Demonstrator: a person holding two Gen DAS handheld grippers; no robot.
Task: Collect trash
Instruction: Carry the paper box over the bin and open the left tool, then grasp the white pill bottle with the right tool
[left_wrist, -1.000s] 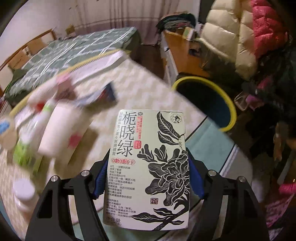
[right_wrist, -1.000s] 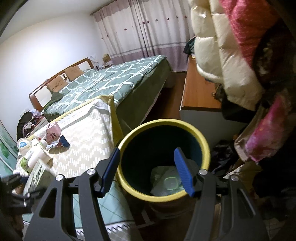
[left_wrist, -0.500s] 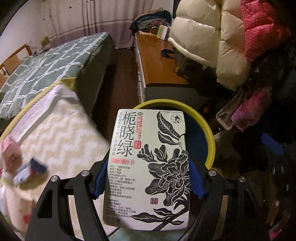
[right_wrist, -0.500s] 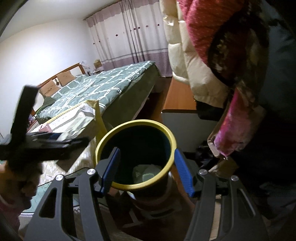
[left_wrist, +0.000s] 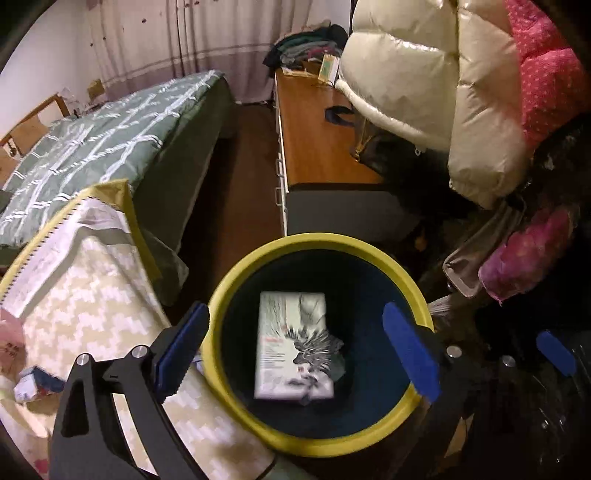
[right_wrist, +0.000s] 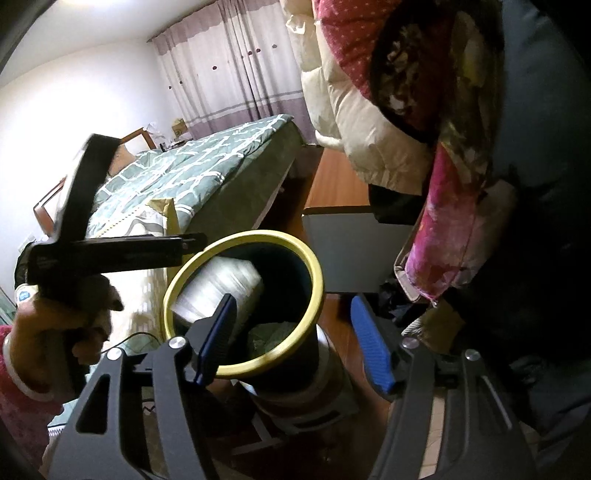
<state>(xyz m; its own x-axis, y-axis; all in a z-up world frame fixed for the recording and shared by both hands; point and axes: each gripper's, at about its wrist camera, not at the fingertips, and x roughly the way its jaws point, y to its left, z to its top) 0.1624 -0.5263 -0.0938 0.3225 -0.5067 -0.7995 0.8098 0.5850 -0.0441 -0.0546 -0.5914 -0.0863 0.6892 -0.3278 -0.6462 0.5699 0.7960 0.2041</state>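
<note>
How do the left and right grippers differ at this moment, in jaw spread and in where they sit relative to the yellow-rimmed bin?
The left gripper stands wide, its jaws having just opened, spanning the bin from above; the right gripper is narrower and off to the bin's side. The tea carton appears blurred in the bin below the left gripper; nothing is dropping from the right gripper. Both are open and hold nothing.

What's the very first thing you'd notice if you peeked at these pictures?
A blurry white tea carton with a black flower print, dropping inside the round bin with the bright yellow rim in the middle of the left wrist view. The left hand-held gripper hangs above the bin; its jaws have just been opening and nothing is pressed between them. Behind are a green quilted bed and a puffy cream jacket.
</note>
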